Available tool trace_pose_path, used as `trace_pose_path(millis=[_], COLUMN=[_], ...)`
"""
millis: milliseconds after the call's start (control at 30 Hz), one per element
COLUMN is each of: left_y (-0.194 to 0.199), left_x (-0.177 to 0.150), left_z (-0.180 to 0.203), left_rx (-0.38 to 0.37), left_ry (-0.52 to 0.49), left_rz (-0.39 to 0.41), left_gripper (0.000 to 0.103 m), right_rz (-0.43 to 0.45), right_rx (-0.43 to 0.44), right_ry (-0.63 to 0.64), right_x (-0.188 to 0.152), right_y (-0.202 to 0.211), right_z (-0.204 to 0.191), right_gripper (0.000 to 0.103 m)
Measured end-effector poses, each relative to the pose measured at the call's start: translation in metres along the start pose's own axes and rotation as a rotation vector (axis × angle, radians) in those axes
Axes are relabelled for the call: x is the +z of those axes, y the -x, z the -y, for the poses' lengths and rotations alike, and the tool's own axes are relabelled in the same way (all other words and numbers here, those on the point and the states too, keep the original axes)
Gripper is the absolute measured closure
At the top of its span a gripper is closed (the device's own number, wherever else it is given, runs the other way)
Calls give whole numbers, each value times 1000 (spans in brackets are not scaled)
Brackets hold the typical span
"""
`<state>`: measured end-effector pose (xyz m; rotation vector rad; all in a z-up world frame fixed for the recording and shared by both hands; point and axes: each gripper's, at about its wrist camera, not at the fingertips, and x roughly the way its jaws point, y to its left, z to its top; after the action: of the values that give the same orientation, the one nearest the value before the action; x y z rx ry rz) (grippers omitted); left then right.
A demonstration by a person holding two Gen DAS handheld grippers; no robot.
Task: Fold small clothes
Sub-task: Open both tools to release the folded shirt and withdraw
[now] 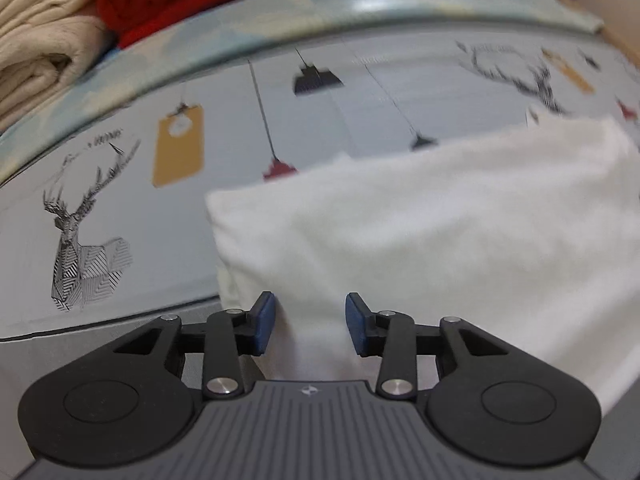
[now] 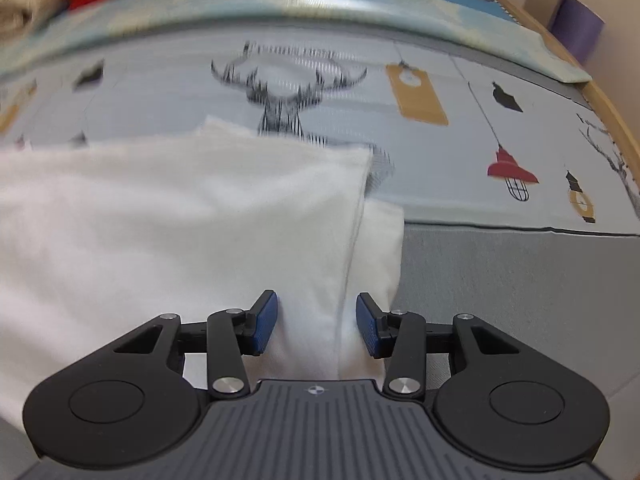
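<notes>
Grey printed cloth point(image 1: 120, 216), patterned with deer heads, tags and lamps, covers the work surface. On it lies the white garment point(image 1: 440, 232), folded, its near edge overhanging toward both tools. Beige and red folded textiles point(image 1: 132, 12) sit at the far left. Left gripper point(image 1: 310, 324): released, fabric between the parted jaws. Right gripper point(image 2: 316, 326): likewise released, astride the garment's right-hand fold.

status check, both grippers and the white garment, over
Left gripper open, right gripper open. White garment between both sets of pads, folded on printed cloth. Nothing in the way.
</notes>
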<state>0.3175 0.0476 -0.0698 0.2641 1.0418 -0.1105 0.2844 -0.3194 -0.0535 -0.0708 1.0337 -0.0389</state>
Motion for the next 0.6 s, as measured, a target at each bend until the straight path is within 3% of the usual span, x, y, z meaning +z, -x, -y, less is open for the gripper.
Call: trace_pose_path(millis=[100,167,367,600], left_y=[-11,-4,39,113], left_x=[-4,-5,-7,-18], left_z=[0,4,-13,-45], left_rx=[12,30,43,52], left_ry=[-16,-63,10,128], left_rz=[-74,-48,90,165], left_gripper=[59,59,56,56], right_rz=[-60,-71,95,271], right_rx=[-34,-50,-45,76], right_ry=[-5,25,33,56], right_x=[-3,-6,5,-1], right_y=[-10,-11,34,100], right_z=[1,-3,-19,-76], right_gripper=[57,57,57,55])
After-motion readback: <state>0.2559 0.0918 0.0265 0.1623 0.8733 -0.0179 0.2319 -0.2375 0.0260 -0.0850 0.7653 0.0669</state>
